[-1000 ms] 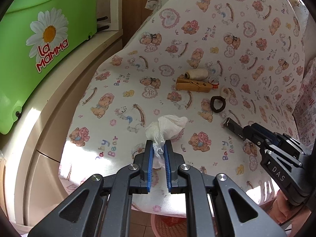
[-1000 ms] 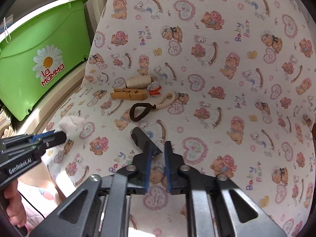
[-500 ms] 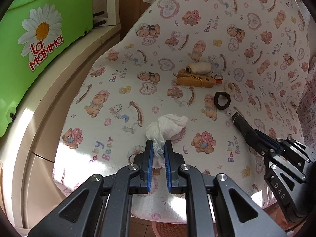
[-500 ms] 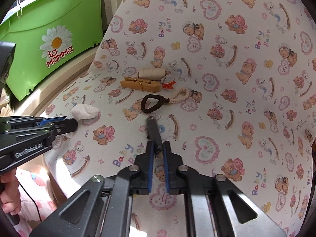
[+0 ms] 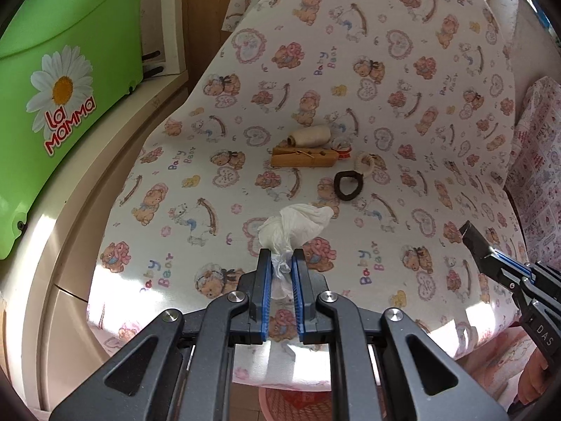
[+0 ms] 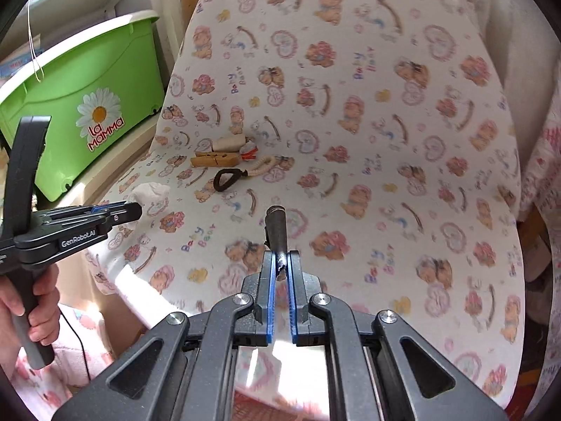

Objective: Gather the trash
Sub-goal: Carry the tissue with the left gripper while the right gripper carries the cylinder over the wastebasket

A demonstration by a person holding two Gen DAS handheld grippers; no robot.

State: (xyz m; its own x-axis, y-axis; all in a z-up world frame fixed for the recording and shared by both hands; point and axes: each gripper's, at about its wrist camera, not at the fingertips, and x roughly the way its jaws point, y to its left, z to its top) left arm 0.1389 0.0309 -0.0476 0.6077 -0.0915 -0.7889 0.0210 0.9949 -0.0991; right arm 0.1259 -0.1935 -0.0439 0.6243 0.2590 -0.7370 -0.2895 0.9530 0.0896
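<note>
My left gripper (image 5: 281,258) is shut on a crumpled white tissue (image 5: 296,226), which juts forward from the tips over the teddy-bear print cloth (image 5: 403,80). The tissue also shows in the right wrist view (image 6: 150,191), beside the left gripper (image 6: 135,210). My right gripper (image 6: 279,258) is shut on a thin dark stick-like piece (image 6: 276,226) that points forward above the cloth. In the left wrist view the right gripper (image 5: 471,236) comes in from the right edge.
On the cloth lie a wooden clothespin (image 5: 303,157), a cream thread spool (image 5: 310,136), a black hair tie (image 5: 347,185) and a beaded ring (image 5: 364,163). A green "La Mamma" bin (image 5: 63,70) stands at left. A pink basket (image 5: 294,403) sits below the cloth's edge.
Both grippers have pulled back and up from the cloth with their loads. The right gripper has swung so the dark piece points straight ahead, farther from the hair tie.
</note>
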